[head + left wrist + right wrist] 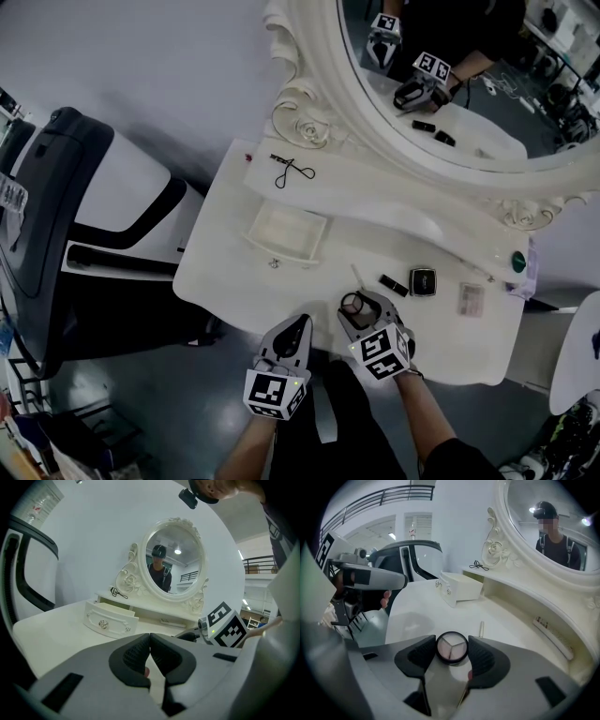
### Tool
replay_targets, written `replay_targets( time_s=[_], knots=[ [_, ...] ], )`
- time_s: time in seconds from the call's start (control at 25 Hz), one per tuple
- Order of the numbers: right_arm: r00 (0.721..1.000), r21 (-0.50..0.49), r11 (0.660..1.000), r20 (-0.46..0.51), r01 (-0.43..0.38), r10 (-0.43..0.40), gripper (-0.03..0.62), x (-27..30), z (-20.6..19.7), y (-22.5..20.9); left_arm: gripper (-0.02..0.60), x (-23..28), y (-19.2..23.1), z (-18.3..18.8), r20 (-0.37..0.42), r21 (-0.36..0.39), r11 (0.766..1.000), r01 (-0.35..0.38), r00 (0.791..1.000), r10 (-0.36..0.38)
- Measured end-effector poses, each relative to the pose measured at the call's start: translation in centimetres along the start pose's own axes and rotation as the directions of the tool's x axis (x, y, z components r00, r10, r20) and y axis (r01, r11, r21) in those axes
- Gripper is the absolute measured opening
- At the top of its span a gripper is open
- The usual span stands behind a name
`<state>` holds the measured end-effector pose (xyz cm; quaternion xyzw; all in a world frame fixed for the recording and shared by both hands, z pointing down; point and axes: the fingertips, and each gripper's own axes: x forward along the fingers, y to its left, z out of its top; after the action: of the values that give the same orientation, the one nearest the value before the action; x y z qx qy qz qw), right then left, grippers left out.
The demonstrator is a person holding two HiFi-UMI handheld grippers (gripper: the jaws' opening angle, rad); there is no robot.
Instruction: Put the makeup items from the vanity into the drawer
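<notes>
A round compact [353,303] with pale pink pans lies on the white vanity top [234,267] near its front edge. My right gripper [361,306] points down over it. In the right gripper view the compact [452,647] sits between the open jaws of that gripper [451,655], with a thin gap at the right pad. My left gripper [300,322] hovers just left of it, off the front edge. Its jaws [150,656] are shut with nothing between them. The small drawer [284,232] stands pulled open and looks empty.
A black lipstick [393,284], a square black compact [423,280], a clear palette [471,299] and a thin stick [357,275] lie to the right of the drawer. An eyelash curler [292,172] rests on the back ledge under the oval mirror [450,94]. A black-and-white chair [84,187] stands at the left.
</notes>
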<state>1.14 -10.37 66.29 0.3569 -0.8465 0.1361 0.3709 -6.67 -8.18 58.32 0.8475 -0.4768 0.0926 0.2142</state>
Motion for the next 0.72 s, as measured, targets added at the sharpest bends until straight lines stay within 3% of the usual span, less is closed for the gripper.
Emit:
replay_targets(
  time_s=[0.32, 0.52, 0.72],
  knots=[
    [0.993, 0.081, 0.997, 0.117, 0.015, -0.025, 0.230, -3.4, 2.5, -0.7, 0.015, -1.3, -0.7, 2.6, 0.021, 0.024, 1.000, -0.012, 1.000, 0.012],
    [0.969, 0.175, 0.984, 0.238, 0.023, -0.065, 0.230, -8.1, 5.1, -1.7, 0.015, -2.3, -1.9, 5.3, 0.050, 0.042, 0.999, -0.023, 0.999, 0.021],
    [0.955, 0.201, 0.979, 0.289, 0.011, -0.070, 0.230, -11.0, 6.2, -2.1, 0.015, -3.1, -2.8, 6.9, 0.071, 0.048, 0.997, -0.056, 0.996, 0.052]
  ],
)
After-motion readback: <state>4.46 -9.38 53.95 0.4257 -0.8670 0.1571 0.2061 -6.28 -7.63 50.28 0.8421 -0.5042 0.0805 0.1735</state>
